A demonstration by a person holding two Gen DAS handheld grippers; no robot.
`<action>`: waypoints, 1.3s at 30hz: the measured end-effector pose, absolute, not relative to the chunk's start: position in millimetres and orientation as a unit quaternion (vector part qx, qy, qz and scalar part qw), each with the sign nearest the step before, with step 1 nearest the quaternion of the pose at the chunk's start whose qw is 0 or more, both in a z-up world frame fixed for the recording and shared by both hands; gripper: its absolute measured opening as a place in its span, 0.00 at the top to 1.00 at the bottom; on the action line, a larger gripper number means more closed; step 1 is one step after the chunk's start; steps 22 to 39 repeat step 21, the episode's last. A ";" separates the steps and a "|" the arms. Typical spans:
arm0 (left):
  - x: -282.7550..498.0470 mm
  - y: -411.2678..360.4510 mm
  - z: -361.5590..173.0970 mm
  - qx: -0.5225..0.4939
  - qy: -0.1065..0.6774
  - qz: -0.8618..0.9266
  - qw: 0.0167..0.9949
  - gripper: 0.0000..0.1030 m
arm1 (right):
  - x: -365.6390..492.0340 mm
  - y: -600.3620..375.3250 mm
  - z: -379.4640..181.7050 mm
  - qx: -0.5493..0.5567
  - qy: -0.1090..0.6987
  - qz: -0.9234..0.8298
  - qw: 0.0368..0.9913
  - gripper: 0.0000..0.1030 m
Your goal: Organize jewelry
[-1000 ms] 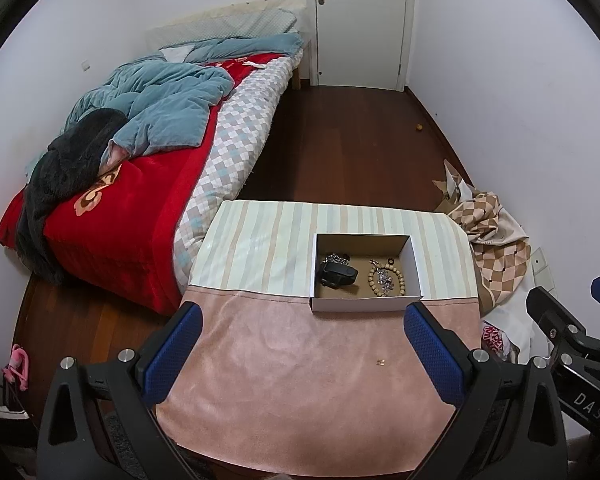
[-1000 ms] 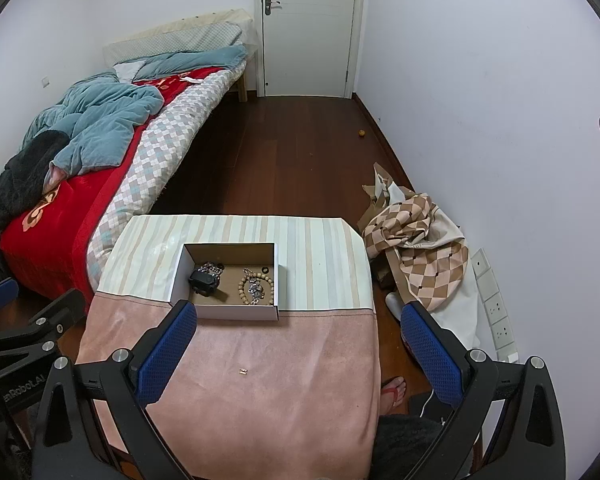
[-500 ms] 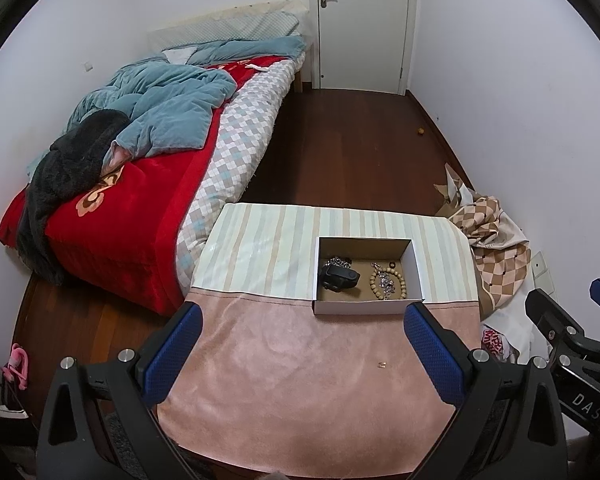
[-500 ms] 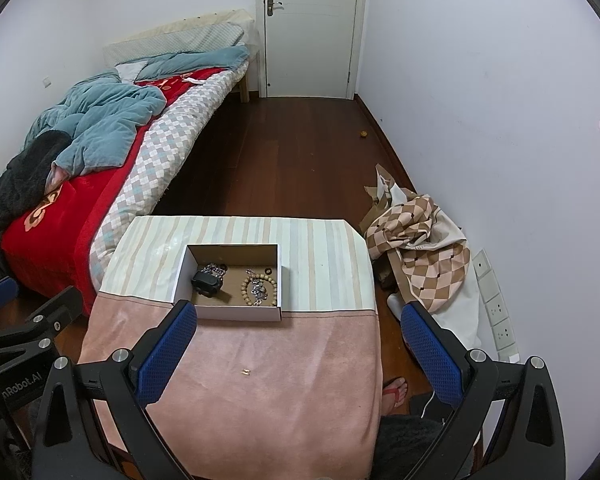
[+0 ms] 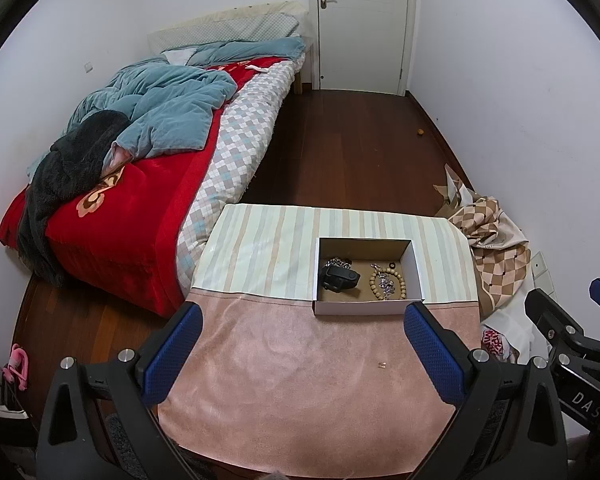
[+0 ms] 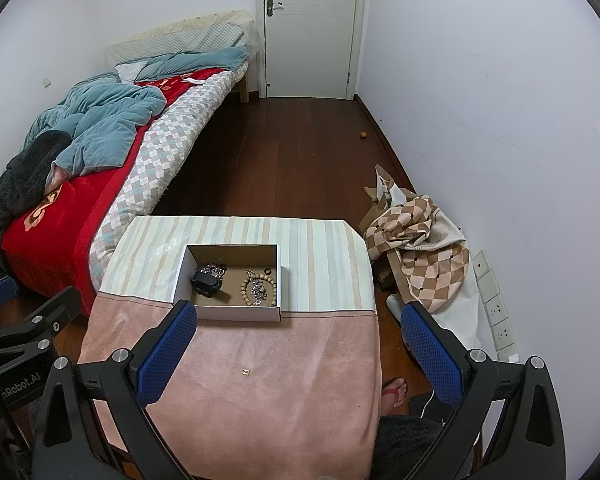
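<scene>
An open cardboard box (image 5: 366,307) (image 6: 236,313) stands on the table where the striped cloth meets the pink cloth. Inside lie a black watch (image 5: 339,279) (image 6: 205,280), a silver chain (image 5: 337,261), a wooden bead bracelet (image 5: 388,281) (image 6: 258,287) and a small dark ring (image 5: 392,266). A tiny gold piece (image 5: 382,365) (image 6: 245,371) lies loose on the pink cloth in front of the box. My left gripper (image 5: 300,344) and my right gripper (image 6: 296,344) are both open and empty, held above the table's near edge, well short of the box.
A bed (image 5: 140,152) with red and blue covers stands to the left of the table. A checkered cloth heap (image 6: 416,240) lies on the floor to the right by the wall. A white door (image 6: 312,28) is at the far end. A foot in a sandal (image 6: 394,392) shows below right.
Both grippers have drawn back and up a little, so the table and box sit slightly lower in view. Nothing on the table has moved.
</scene>
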State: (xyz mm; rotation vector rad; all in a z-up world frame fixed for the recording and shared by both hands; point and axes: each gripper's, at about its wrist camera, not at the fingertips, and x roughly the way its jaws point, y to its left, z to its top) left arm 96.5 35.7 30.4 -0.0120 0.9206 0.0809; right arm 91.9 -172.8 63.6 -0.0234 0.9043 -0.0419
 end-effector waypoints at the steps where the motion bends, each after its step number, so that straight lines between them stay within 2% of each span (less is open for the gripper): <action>1: 96.8 35.4 30.4 -0.005 0.444 0.039 0.895 0.00 | 91.7 -172.4 63.3 -0.011 0.437 -0.020 0.899 0.00; 39: 96.2 35.1 34.4 -0.008 0.437 0.040 0.899 0.00 | 91.7 -172.4 63.7 -0.012 0.437 -0.020 0.899 0.00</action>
